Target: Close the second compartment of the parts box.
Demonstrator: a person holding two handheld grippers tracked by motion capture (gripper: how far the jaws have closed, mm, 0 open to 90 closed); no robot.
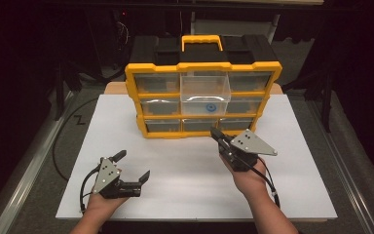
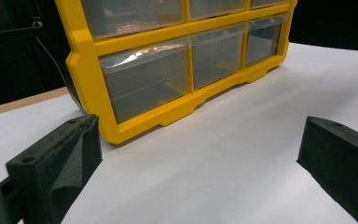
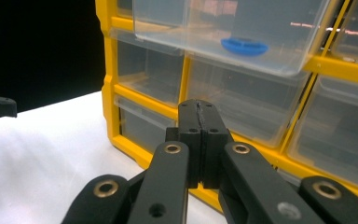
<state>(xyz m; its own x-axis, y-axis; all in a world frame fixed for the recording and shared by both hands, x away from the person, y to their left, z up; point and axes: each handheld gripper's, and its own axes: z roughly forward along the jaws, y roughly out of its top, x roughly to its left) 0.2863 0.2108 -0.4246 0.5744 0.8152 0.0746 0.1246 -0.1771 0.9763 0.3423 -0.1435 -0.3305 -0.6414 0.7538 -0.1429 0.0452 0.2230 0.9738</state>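
- Yellow-framed plastic organizer box [image 1: 203,97] with clear drawers sits at the white tabletop's [image 1: 185,185] far edge; top-middle clear drawer [image 1: 205,92] pulled out, small blue ring [image 1: 208,107] inside.
- Left tongs [image 1: 134,165] spread apart, right tongs [image 1: 216,132] pressed together, empty, just beside the box; open tabletop up front.

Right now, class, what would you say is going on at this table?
A person holds a gripper in each hand in front of a yellow drawer organiser on a white board. Its top middle drawer is pulled out, with a small blue item inside. The right gripper, shut and empty, points at the cabinet's lower rows. The left gripper rests open near the board's front-left, holding nothing.
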